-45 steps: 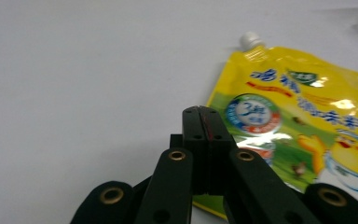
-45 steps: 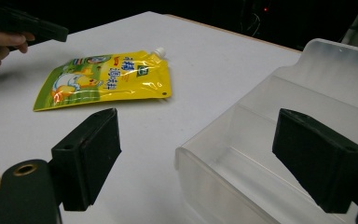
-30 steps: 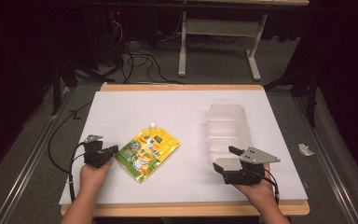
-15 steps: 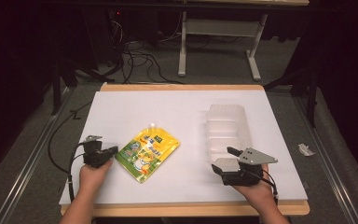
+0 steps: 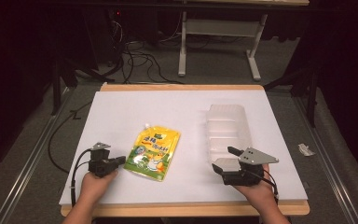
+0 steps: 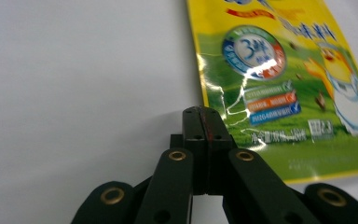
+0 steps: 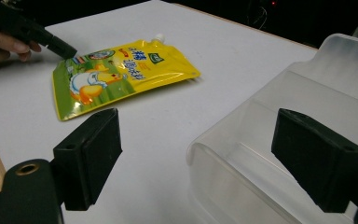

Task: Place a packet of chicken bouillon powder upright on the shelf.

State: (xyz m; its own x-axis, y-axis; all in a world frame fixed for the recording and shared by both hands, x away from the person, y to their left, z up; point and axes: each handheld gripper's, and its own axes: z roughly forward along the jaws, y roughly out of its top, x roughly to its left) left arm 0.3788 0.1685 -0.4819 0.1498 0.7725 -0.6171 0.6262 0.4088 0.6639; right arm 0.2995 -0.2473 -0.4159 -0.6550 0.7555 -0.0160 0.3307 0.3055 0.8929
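Left hand-held gripper (image 5: 119, 161) jaws pressed together, right hand-held gripper (image 5: 227, 157) jaws spread wide

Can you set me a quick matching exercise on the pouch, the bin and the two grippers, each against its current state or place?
Things:
1. pouch
2. bin
3. left gripper
4. right gripper

States:
A. jaws wide open, near corner of the clear container between them
B. lying flat on the white table, spout pointing away from the person
C. jaws shut, tip at the edge of the yellow pack
D. clear, empty, on the right half of the table

Pairs: 1-B, 2-D, 3-C, 4-A
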